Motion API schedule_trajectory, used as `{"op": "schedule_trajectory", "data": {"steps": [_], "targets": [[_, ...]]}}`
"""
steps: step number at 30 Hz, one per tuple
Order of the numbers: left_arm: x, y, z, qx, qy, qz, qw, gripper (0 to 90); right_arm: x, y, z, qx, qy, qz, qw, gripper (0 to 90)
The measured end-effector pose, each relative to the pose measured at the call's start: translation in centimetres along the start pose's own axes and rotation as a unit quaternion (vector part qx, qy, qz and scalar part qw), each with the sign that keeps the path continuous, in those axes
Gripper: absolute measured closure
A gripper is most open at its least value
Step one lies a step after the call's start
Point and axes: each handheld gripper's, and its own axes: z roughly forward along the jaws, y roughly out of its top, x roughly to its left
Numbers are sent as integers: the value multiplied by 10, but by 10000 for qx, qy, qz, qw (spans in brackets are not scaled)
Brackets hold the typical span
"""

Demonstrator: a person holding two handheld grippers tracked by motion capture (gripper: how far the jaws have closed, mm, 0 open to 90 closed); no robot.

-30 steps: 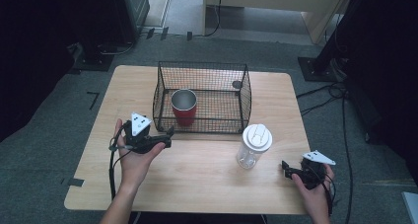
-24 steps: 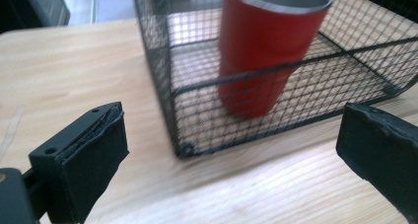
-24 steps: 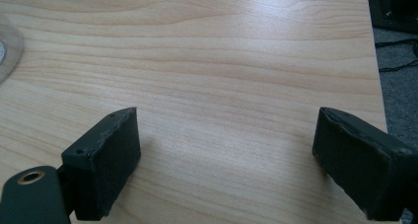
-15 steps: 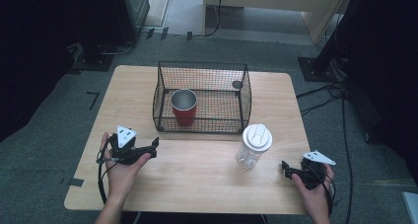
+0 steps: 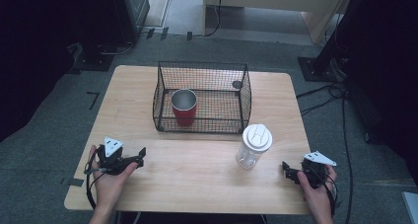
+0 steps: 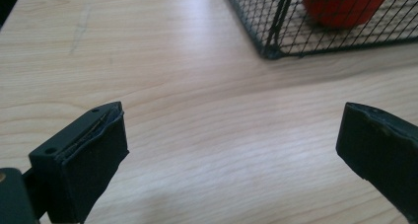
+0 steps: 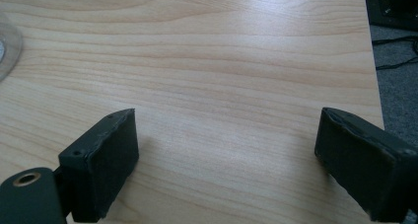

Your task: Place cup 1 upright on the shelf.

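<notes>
Both grippers rest wide open and empty at the near edge of the worktop (image 5: 197,169), on the near side of the basket.

The wire basket (image 5: 202,96) stands at the middle back of the worktop, and everything else places itself from it: the red cup (image 5: 184,106) sits upright inside its left half, and the clear bottle with a white lid (image 5: 253,146) stands just outside its near right corner. The left gripper (image 5: 140,156) lies well off the basket's near left corner, the right gripper (image 5: 286,169) beyond the bottle, jaws wide on both. The bottle looks like the likely next pick: come in level, straddle its body below the lid, close gently. The basket wall close behind it leaves little room to overshoot.
</notes>
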Motion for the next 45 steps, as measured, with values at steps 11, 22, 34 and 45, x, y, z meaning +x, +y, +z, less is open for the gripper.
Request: {"op": "schedule_trajectory", "data": {"steps": [11, 22, 34, 45], "targets": [[20, -23, -2, 297, 190, -89, 9993, 0, 1, -1, -3, -79, 1, 70, 9999, 92], [32, -35, -9, 531, 341, -74, 9980, 0, 18, 9, -16, -415, 328, -114, 9985, 92], [36, -35, -4, 942, 480, -177, 9942, 0, 47, 27, -33, -653, 806, -437, 9936, 92], [35, -35, -4, 953, 420, -118, 9945, 0, 73, 42, -44, -860, 1219, -568, 9872, 92]]}}
